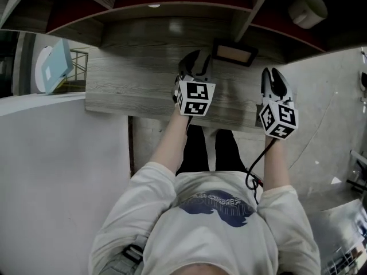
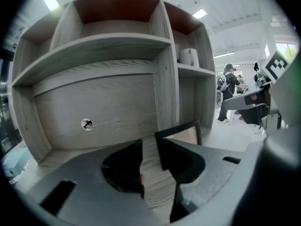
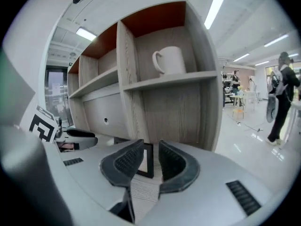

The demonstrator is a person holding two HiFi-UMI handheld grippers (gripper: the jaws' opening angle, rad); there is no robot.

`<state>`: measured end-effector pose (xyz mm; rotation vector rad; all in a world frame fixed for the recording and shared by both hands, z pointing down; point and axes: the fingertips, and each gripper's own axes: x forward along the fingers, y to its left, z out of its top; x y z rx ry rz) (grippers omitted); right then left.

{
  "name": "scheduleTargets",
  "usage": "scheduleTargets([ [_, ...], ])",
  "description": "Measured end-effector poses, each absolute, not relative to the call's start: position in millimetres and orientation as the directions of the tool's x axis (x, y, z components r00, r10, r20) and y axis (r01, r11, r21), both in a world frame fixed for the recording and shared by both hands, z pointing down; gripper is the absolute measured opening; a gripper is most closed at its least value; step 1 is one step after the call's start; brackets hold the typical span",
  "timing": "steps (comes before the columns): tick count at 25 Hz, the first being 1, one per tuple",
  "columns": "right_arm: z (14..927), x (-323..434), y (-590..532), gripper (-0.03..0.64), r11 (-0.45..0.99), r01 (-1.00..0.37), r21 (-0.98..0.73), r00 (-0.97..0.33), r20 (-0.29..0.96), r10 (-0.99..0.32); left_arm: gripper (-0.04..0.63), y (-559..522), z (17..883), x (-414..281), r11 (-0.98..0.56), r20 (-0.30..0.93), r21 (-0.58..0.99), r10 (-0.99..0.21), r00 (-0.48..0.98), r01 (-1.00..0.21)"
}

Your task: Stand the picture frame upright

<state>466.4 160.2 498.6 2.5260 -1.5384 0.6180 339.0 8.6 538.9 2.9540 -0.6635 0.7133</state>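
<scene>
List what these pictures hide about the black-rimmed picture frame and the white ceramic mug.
1. Black-rimmed picture frame, its image: tiny in the head view; a jaw of the left gripper covers its lower part in the left gripper view; nearly edge-on in the right gripper view.
2. Its back support: behind the frame in every view.
3. White ceramic mug, its inside: seen from below in both gripper views, tiny in the head view.

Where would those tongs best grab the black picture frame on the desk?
Probably by its top edge, coming down from above: the picture frame stands leaning slightly back on the desk, so that thin black border is free to pinch front-to-back.
</scene>
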Motion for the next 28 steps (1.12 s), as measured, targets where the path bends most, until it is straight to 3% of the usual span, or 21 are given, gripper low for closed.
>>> scheduleTargets([
  [16,354.9,408.4,193.9,0.023,-0.600,-0.772,-0.212,0.569,0.192,-0.800,0.084,37.2,376.1,284.2,-0.952,0.225,-0.020,-0.303,0.926,-0.306],
  [28,291.7,381.6,208.5,-0.002,-0.546,-0.834,-0.078,0.543,0.051,-0.838,0.006,58.5,310.3,264.5,-0.930,0.002,-0.094,-0.358,0.934,-0.357],
])
